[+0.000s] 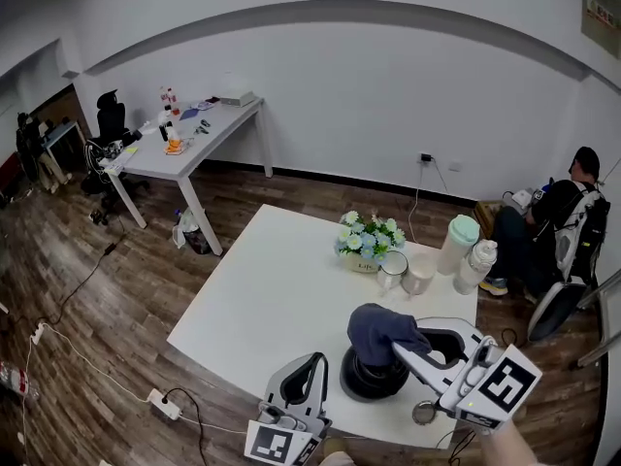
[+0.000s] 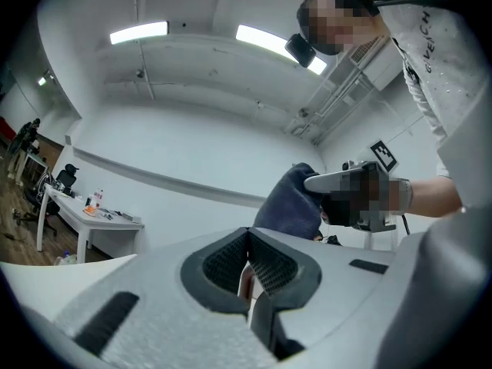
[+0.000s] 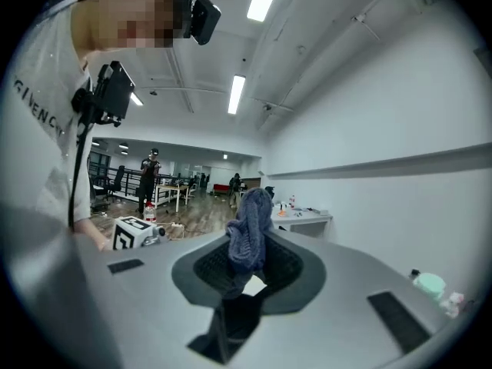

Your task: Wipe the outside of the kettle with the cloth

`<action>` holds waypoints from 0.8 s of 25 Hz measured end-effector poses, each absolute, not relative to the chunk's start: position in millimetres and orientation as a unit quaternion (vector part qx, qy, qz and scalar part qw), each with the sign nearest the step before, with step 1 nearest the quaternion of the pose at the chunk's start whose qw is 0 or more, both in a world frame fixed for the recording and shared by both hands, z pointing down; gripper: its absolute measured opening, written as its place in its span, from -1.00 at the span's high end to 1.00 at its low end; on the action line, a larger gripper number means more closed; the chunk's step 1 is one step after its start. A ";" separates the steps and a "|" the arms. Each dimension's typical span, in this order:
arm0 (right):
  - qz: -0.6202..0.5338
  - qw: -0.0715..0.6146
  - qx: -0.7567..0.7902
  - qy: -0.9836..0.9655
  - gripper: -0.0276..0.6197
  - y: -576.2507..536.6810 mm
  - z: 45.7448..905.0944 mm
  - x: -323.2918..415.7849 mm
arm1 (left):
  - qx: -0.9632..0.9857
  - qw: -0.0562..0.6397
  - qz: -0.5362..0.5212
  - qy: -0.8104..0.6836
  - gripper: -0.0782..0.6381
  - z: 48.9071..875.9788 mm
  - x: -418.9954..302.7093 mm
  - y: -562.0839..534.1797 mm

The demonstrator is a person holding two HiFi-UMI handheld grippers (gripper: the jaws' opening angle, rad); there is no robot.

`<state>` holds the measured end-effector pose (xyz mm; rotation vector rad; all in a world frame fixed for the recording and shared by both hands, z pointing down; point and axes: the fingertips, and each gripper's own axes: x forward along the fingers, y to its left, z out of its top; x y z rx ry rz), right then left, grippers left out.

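A black kettle (image 1: 372, 377) stands near the front edge of the white table (image 1: 272, 299). A dark blue cloth (image 1: 380, 330) is draped over its top. My right gripper (image 1: 406, 346) comes in from the right and is shut on the cloth; in the right gripper view the cloth (image 3: 250, 225) bunches up between the jaws (image 3: 247, 271). My left gripper (image 1: 309, 372) is shut with nothing in it, just left of the kettle and apart from it. In the left gripper view the cloth (image 2: 292, 202) hangs ahead beyond the closed jaws (image 2: 250, 271).
Behind the kettle stand a flower pot (image 1: 368, 242), two white cups (image 1: 393, 271), a green-lidded bottle (image 1: 458, 245) and a smaller bottle (image 1: 475, 266). A small round lid (image 1: 424, 414) lies at the front right. A person (image 1: 568, 216) sits at the right; a desk (image 1: 194, 136) is at the back left.
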<state>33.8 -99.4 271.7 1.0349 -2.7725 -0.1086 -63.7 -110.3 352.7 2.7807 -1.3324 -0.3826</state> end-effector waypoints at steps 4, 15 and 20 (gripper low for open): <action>-0.024 0.093 0.368 -0.925 0.74 -74.2 275.9 51.7 | 0.903 0.024 -0.124 -0.410 0.76 352.1 -54.2 -113.5; -0.011 0.067 0.406 -0.911 0.74 -50.1 279.2 61.8 | 0.913 -0.004 -0.131 -0.386 0.76 348.4 -47.7 -118.7; -0.008 0.084 0.407 -0.910 0.74 -42.1 285.0 62.1 | 0.917 -0.005 -0.131 -0.376 0.76 348.6 -45.9 -112.1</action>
